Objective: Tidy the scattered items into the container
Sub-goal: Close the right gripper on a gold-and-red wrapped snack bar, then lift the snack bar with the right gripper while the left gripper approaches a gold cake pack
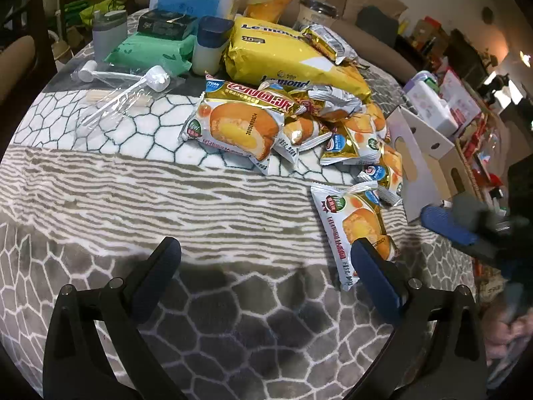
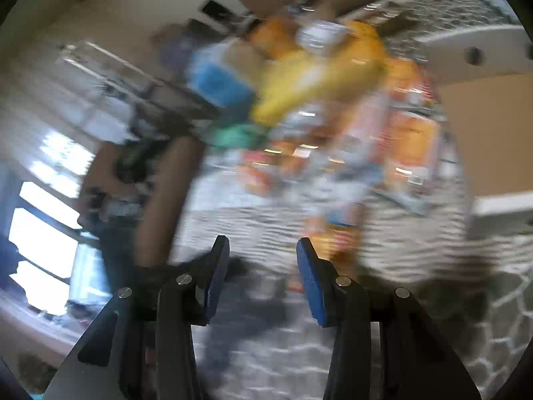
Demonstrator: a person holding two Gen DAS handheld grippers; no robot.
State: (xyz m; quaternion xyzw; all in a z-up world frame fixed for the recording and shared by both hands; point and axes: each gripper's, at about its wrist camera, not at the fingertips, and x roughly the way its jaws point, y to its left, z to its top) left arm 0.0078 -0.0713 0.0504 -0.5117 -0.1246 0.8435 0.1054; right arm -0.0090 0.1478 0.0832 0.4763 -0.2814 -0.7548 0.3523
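So we've got our left gripper point(image 1: 265, 253) hanging just above the surface point(image 1: 100, 183), which is covered in a grey-and-white patterned fleece cloth, and its black fingers with blue pads are spread wide with nothing between them. Right next to the right-hand finger lies one white-and-orange wrapped snack cake packet point(image 1: 354, 230), flat on the cloth and partly hidden by that fingertip. A bit further back there's a whole pile of the same shiny cake packets point(image 1: 299, 123), all heaped over each other, with a big yellow Lemond snack bag point(image 1: 283, 53) resting behind and partly on top of them.

The container is the open white cardboard box with a brown inside point(image 1: 429, 160), sitting at the right edge of the surface, just beside the pile. Our right gripper point(image 1: 449, 225) shows up in the left view as a blurry blue-padded shape in front of the box.

Off to the back left we can see a green soft pack of wipes point(image 1: 150, 51), a white jar with a dark blue lid point(image 1: 213, 45), a grey cup point(image 1: 108, 33) and a white plastic scoop in a clear bag point(image 1: 133, 85).

The right wrist view is heavily smeared. Still, the right gripper point(image 2: 263, 246) is clearly spread apart and empty, over the cloth, with the blurred orange packets point(image 2: 333, 153) ahead and the box wall point(image 2: 479, 53) at upper right.
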